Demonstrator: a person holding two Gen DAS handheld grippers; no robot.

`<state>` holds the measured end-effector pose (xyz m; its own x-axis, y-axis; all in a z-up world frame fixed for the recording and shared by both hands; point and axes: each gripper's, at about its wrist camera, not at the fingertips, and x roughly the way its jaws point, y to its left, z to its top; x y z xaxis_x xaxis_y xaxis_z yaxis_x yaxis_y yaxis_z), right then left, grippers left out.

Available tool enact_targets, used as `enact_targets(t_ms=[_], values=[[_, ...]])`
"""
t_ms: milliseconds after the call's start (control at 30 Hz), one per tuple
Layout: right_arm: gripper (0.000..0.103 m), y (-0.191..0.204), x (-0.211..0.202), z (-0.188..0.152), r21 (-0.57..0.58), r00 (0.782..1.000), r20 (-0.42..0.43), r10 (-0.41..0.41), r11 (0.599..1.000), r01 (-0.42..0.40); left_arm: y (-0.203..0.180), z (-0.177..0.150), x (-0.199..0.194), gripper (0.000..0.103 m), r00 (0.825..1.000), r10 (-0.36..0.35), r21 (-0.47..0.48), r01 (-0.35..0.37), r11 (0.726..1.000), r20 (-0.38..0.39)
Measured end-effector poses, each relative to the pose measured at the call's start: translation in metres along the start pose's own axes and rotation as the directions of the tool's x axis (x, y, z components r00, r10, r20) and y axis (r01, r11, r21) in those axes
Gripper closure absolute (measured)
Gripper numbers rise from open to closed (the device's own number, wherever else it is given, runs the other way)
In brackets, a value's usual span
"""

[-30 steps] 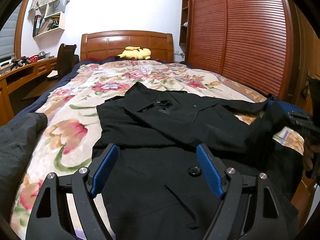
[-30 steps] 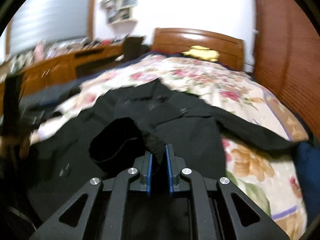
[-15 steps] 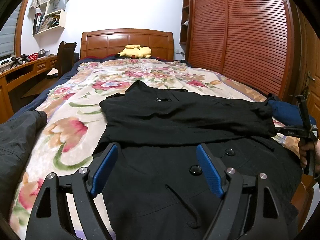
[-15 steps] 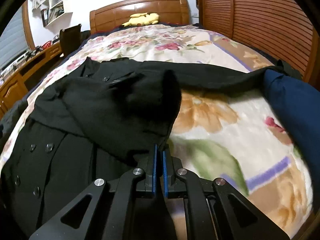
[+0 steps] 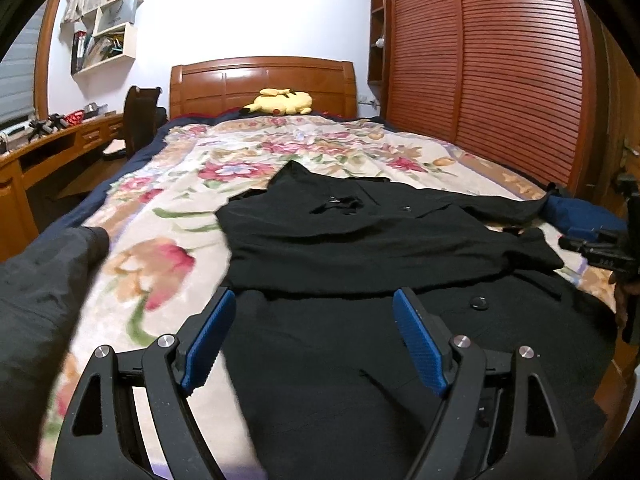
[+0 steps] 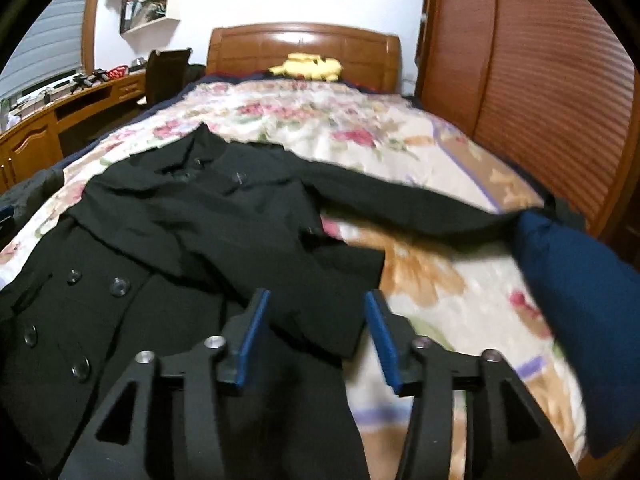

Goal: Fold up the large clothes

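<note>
A black double-breasted coat (image 5: 344,352) lies front up on the floral bedspread (image 5: 168,208), collar toward the headboard. One sleeve (image 5: 360,248) is folded across its chest, and its cuff (image 6: 328,320) rests flat near the coat's right edge. My right gripper (image 6: 316,296) hovers just over that cuff with its jaws opening; the pads stand clear of the cloth. It also shows at the right edge of the left wrist view (image 5: 592,248). The other sleeve (image 6: 420,208) stretches out to the right. My left gripper (image 5: 314,296) is open above the coat's lower front, holding nothing.
A yellow plush toy (image 5: 282,102) sits by the wooden headboard (image 5: 260,80). Slatted wardrobe doors (image 5: 500,80) line the right side. A desk (image 5: 48,148) and chair (image 5: 140,116) stand on the left. A dark grey garment (image 5: 36,300) lies at near left, a blue bundle (image 6: 580,288) at near right.
The right gripper carried the sleeve across the coat to the right side, lowered it and opened, letting the cuff go. The left gripper stayed in place, open.
</note>
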<state>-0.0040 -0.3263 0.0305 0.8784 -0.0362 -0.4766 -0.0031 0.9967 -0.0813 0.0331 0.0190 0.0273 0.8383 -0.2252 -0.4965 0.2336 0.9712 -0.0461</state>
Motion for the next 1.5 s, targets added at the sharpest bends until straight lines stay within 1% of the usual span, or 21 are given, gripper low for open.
enact_targets(t_ms=[67,133,333,400,500,567,667,767,967,1033,1133,1200,1233,1300,1367,1433,1500], values=[[0.048,0.003,0.002,0.001,-0.007,0.999,0.02,0.032,0.999,-0.032,0.007,0.003,0.0,0.021,1.0,0.004,-0.003,-0.004,1.0,-0.009],[0.048,0.007,0.01,-0.002,-0.027,0.997,0.014,0.069,0.997,-0.069,0.015,0.006,0.002,0.021,1.0,0.013,-0.012,-0.013,1.0,-0.018],[0.048,0.019,0.044,-0.022,-0.104,0.991,-0.07,0.114,0.987,-0.121,0.035,0.013,0.026,0.023,0.997,0.017,-0.017,-0.018,1.0,-0.071],[0.048,0.021,0.054,-0.029,-0.107,0.99,-0.082,0.115,0.987,-0.123,0.042,0.016,0.038,0.033,0.995,0.016,-0.014,-0.018,1.0,-0.096],[0.048,0.018,0.061,-0.037,-0.093,0.989,-0.086,0.122,0.987,-0.13,0.051,0.02,0.059,0.039,0.99,0.026,-0.017,-0.029,0.999,-0.141],[0.048,0.016,0.065,-0.038,-0.084,0.987,-0.092,0.13,0.987,-0.138,0.057,0.024,0.073,0.04,0.986,0.033,-0.023,-0.038,0.999,-0.163],[0.048,0.014,0.072,-0.042,-0.069,0.984,-0.103,0.144,0.986,-0.152,0.063,0.026,0.093,0.04,0.979,0.054,-0.014,-0.058,0.998,-0.195],[0.048,0.021,0.071,-0.038,-0.085,0.987,-0.102,0.128,0.987,-0.137,0.069,0.023,0.112,0.04,0.967,0.083,-0.006,-0.087,0.996,-0.239],[0.048,0.029,0.066,-0.036,-0.089,0.988,-0.096,0.12,0.988,-0.128,0.078,0.018,0.137,0.04,0.946,0.066,-0.028,-0.079,0.996,-0.319],[0.048,0.03,0.067,-0.035,-0.089,0.988,-0.095,0.12,0.988,-0.129,0.08,0.016,0.141,0.04,0.94,0.067,-0.036,-0.084,0.996,-0.335],[0.048,0.031,0.064,-0.036,-0.093,0.989,-0.094,0.112,0.988,-0.121,0.078,0.012,0.144,0.041,0.934,0.053,-0.031,-0.068,0.997,-0.355],[0.048,0.032,0.063,-0.036,-0.097,0.99,-0.09,0.107,0.989,-0.115,0.073,0.01,0.147,0.05,0.926,0.038,-0.012,-0.047,0.999,-0.375],[0.048,0.032,0.063,-0.037,-0.098,0.99,-0.089,0.106,0.989,-0.115,0.069,0.009,0.149,0.052,0.922,0.049,0.009,-0.049,0.999,-0.385],[0.048,0.032,0.063,-0.037,-0.096,0.99,-0.088,0.108,0.989,-0.116,0.062,0.009,0.151,0.058,0.919,0.069,0.044,-0.057,0.997,-0.389],[0.048,0.031,0.062,-0.038,-0.096,0.99,-0.086,0.108,0.989,-0.116,0.058,0.009,0.152,0.062,0.914,0.08,0.065,-0.059,0.996,-0.398],[0.048,0.031,0.062,-0.038,-0.095,0.991,-0.083,0.109,0.989,-0.117,0.057,0.01,0.154,0.068,0.911,0.08,0.07,-0.057,0.996,-0.405],[0.048,0.03,0.062,-0.039,-0.094,0.991,-0.081,0.11,0.989,-0.117,0.059,0.012,0.154,0.078,0.91,0.075,0.061,-0.055,0.997,-0.409]])
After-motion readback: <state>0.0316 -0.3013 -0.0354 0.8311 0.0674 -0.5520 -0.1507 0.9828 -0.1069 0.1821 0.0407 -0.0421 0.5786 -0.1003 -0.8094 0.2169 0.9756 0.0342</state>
